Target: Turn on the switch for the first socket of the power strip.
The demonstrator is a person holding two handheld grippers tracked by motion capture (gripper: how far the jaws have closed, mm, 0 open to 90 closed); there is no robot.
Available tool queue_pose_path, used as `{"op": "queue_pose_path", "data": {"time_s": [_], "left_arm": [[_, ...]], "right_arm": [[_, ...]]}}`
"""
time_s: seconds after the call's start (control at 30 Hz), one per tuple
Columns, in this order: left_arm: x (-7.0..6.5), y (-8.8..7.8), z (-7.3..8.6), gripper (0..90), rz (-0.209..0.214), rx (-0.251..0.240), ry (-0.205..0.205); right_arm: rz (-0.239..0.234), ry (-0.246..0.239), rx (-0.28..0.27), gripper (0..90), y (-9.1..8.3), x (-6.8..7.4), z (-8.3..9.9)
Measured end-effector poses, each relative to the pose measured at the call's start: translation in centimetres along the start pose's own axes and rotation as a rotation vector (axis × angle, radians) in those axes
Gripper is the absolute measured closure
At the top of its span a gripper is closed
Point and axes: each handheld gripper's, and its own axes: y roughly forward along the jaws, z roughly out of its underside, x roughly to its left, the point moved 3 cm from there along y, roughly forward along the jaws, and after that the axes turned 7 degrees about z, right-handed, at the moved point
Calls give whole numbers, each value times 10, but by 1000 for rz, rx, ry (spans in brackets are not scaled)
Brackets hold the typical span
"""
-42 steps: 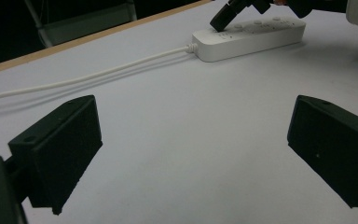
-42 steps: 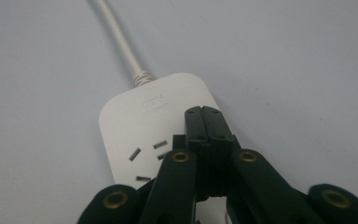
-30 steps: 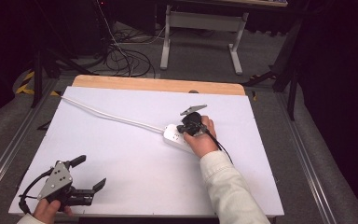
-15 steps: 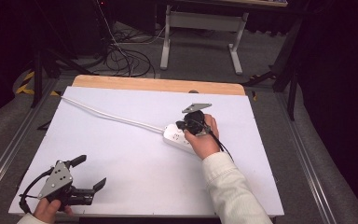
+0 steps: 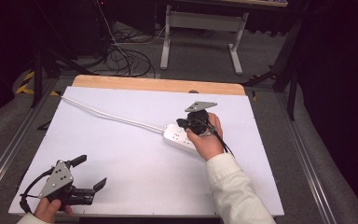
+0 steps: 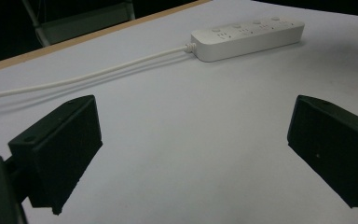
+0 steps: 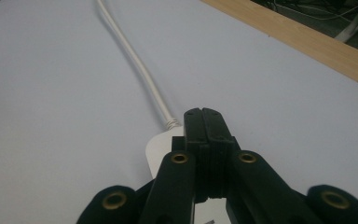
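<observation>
A white power strip (image 5: 179, 138) lies near the middle of the white table top (image 5: 135, 154), its white cable (image 5: 107, 115) running off to the far left edge. My right gripper (image 5: 182, 123) hovers over the strip, jaws pressed together with nothing between them; in the right gripper view the shut jaws (image 7: 204, 116) point along the cable (image 7: 135, 60) above the strip's end (image 7: 161, 149). My left gripper (image 5: 92, 172) rests near the front left corner, jaws wide apart. The left gripper view has the strip (image 6: 247, 37) far off beyond the open jaws (image 6: 193, 154).
A wooden strip (image 5: 158, 85) edges the table's far side. Beyond it, on the floor, stand a white metal stand (image 5: 200, 28) and a tangle of black cables (image 5: 121, 56). Metal rails (image 5: 9, 144) run along both sides.
The right hand has lifted a little and shifted to the right over the power strip. The left gripper has stayed put.
</observation>
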Motion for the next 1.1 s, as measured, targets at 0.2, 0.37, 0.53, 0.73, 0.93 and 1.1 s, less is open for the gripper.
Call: {"op": "queue_pose_path", "data": {"time_s": [0.2, 0.37, 0.53, 0.73, 0.93, 1.1], "left_arm": [[0, 0, 0, 35, 0, 1, 0], [0, 0, 0, 35, 0, 0, -2], [0, 0, 0, 35, 0, 1, -1], [0, 0, 0, 35, -1, -1, -3], [-1, 0, 0, 35, 2, -3, -10], [-1, -1, -1, 34, 7, -6, -14]], "right_arm": [[-22, 10, -35, 763, -7, -1, -2], [-28, -16, -86, 613, -18, 1, -5], [-41, -12, -136, 430, -33, 6, -7], [-46, -25, -151, 336, -53, 13, -5], [-61, -37, -192, 266, -73, 20, -2], [-66, -22, -205, 236, -87, 21, 6]]}}
